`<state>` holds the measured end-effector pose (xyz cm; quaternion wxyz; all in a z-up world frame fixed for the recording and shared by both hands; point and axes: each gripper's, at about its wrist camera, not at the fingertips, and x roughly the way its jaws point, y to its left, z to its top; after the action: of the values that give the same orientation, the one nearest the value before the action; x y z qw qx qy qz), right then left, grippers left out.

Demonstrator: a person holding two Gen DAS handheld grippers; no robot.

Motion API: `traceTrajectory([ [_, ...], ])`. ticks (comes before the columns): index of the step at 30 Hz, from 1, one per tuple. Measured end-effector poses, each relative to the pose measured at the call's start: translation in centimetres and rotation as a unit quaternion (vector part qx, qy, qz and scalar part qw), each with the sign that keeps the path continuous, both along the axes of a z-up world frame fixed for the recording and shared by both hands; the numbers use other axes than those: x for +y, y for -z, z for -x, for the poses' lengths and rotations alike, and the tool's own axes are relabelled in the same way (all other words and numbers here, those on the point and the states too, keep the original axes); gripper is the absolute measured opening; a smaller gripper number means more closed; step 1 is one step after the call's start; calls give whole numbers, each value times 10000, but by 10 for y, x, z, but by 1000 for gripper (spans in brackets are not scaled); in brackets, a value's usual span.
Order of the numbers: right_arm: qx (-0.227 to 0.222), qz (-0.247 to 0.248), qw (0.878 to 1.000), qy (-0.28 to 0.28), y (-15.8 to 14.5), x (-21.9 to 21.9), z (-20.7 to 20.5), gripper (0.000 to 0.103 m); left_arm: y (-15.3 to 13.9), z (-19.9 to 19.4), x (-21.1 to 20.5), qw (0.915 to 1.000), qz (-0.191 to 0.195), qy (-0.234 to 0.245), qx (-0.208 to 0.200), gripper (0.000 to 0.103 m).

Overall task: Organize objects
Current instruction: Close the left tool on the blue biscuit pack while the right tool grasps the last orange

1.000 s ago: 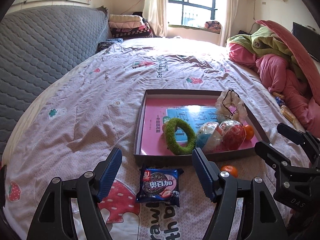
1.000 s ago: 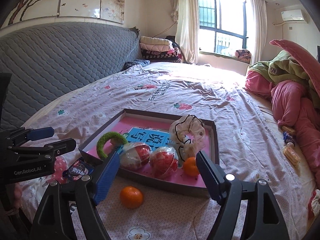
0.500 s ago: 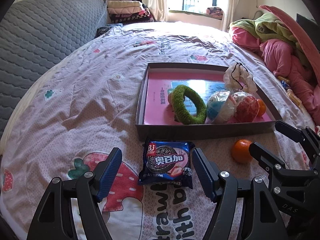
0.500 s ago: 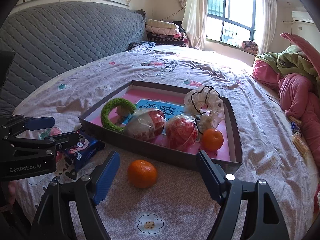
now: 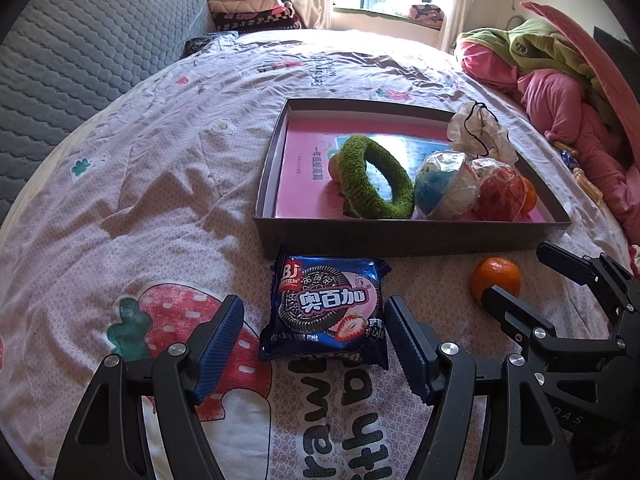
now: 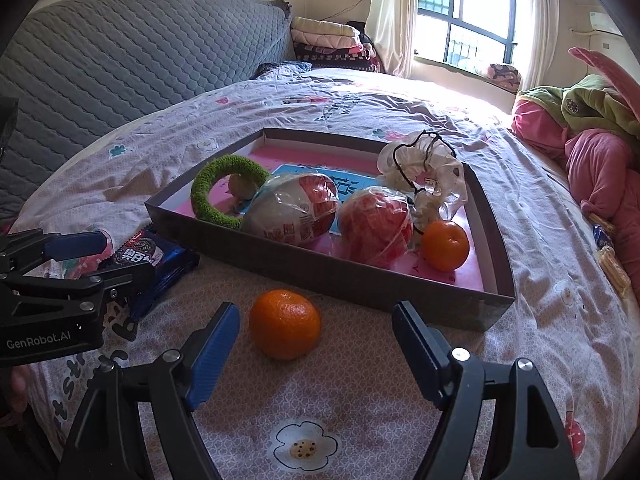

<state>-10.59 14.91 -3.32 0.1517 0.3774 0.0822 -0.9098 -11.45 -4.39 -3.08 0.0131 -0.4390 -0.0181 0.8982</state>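
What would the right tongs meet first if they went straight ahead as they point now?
Probably the loose orange on the bedspread, lying between the open right tongs though left of centre. Beyond it stands the box's near wall. Depth is uncertain through the fisheye.

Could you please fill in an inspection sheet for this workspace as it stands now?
Surface: bed sheet, wrinkled, strawberry print.
Job's things: cookie packet and loose tangerine lie on the sheet outside the tray; inside it are a green ring, two wrapped balls, a plastic bag and a second tangerine.
Clutter: pink and green bedding heaped at the right.
Tongs: left tongs open around the packet; right tongs open around the loose tangerine.
Cables: nothing seen.
Surroundings: grey headboard, window.
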Motion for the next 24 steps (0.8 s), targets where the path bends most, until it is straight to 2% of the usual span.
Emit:
traceTrajectory([
  [13,-83,-125,9999,-56,12,-10,7,78,18,9,2,10000,-61,-70,25,74],
  [19,-92,-188,9997,-107,15,-15,8,61,20,11,4,9999,-52,-115,106,73],
  [21,-79,-206,9997,-146,16,-16,8,56,20,11,2,9998,-99,-111,115,69],
  [22,-59,-220,9996,-146,16,-16,7,53,19,11,2,9998,-125,-101,124,64],
  [24,-56,-210,9996,-199,17,-18,6,47,19,10,2,9998,-144,-93,131,62],
])
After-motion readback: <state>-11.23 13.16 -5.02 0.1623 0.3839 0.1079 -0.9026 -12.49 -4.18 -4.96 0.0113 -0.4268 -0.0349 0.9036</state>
